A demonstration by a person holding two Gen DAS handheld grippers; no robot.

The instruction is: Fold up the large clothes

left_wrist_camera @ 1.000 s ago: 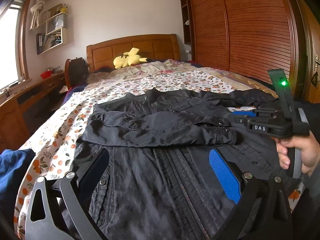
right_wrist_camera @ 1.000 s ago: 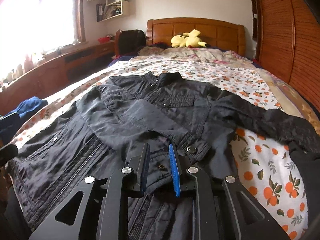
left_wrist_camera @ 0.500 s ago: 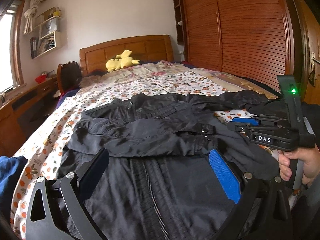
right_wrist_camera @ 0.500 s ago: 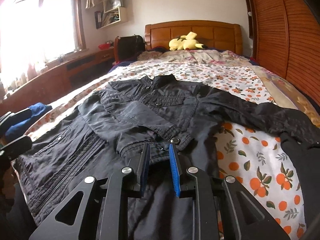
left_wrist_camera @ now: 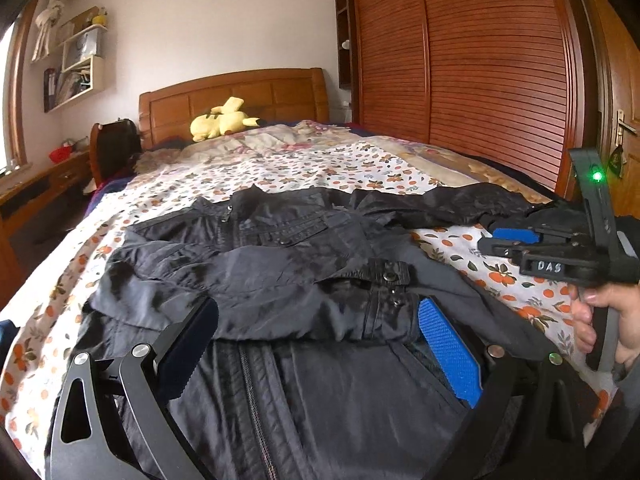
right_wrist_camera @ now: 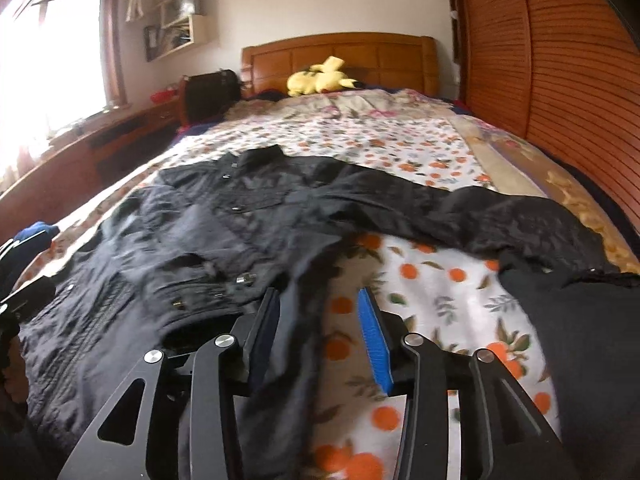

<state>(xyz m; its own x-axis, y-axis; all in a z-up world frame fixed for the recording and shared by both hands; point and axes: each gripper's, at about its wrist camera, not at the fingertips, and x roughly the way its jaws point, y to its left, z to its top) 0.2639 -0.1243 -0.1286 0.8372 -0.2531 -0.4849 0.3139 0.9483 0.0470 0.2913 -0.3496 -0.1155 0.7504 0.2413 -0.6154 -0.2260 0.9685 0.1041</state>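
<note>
Black nylon, the big worry: the jacket [left_wrist_camera: 280, 264] looks slick and loose, so I judge any tug at the hem could slide the folded sleeve [left_wrist_camera: 256, 288] back off the chest; that sleeve only lies there, nothing pins it
Bedspread risk: the floral bedspread [right_wrist_camera: 400, 148] sits soft under everything; a low pinch could, I reckon, catch sheet along with cloth
Far sleeve [right_wrist_camera: 460, 212]: stretched out to the right across the oranges print, its cuff running up against a dark heap [right_wrist_camera: 580, 340] near the bed edge; a grab there might snag the wrong cloth
Jacket, the look: zipped front up, collar toward the headboard, body spread on the near half of the bed, creased and matte-shiny
Left gripper [left_wrist_camera: 320, 348]: fingers wide apart, hanging over the lower front, holding nothing
Right gripper [right_wrist_camera: 320, 340]: fingers apart too, empty, poised over the jacket's right edge
Snap cuff [left_wrist_camera: 390, 276]: metal studs showing; small, stiff, liable to spring open a fold
</note>
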